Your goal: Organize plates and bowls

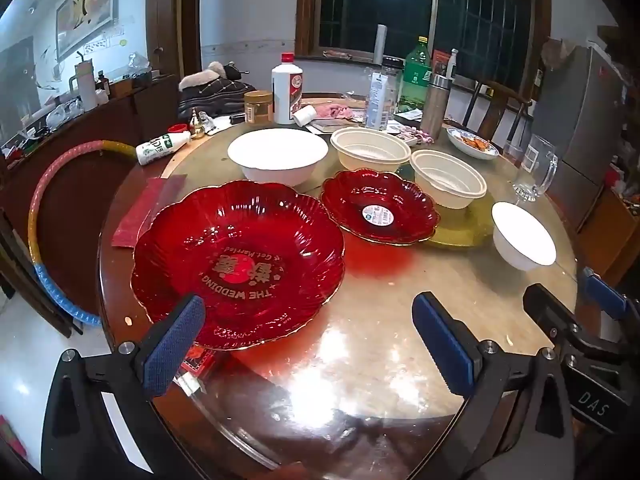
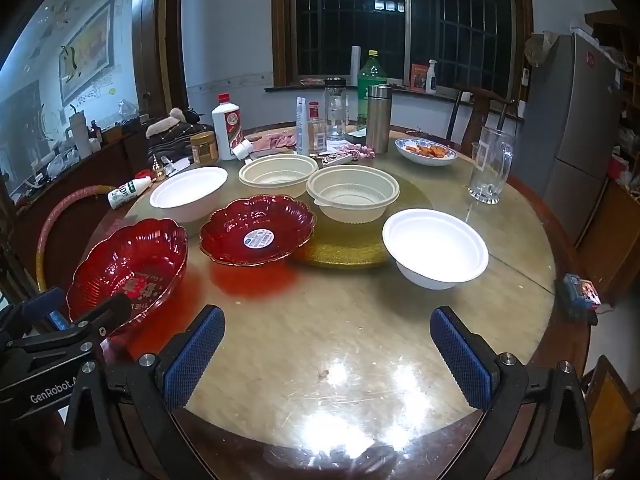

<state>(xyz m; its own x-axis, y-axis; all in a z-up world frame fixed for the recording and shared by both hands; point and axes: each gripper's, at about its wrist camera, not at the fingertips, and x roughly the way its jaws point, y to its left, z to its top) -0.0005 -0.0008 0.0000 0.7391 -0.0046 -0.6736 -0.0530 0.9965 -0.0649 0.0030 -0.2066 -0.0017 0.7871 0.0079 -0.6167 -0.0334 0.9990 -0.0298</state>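
A large red scalloped plate (image 1: 240,260) with gold wedding lettering lies at the near left of the round table; it also shows in the right wrist view (image 2: 128,268). A smaller red plate (image 1: 378,208) (image 2: 258,230) with a sticker lies behind it. Two white bowls (image 1: 278,156) (image 1: 522,236) and two cream plastic bowls (image 1: 370,154) (image 1: 448,184) stand around them. My left gripper (image 1: 308,340) is open and empty, its left finger over the large plate's near rim. My right gripper (image 2: 328,356) is open and empty above bare table, near the white bowl (image 2: 436,248).
The far half of the table holds bottles (image 2: 228,128), a steel flask (image 2: 378,118), a glass mug (image 2: 490,170), and a blue-rimmed dish of food (image 2: 426,152). A gold round mat (image 2: 348,248) lies under one cream bowl. A hoop (image 1: 44,216) leans at left.
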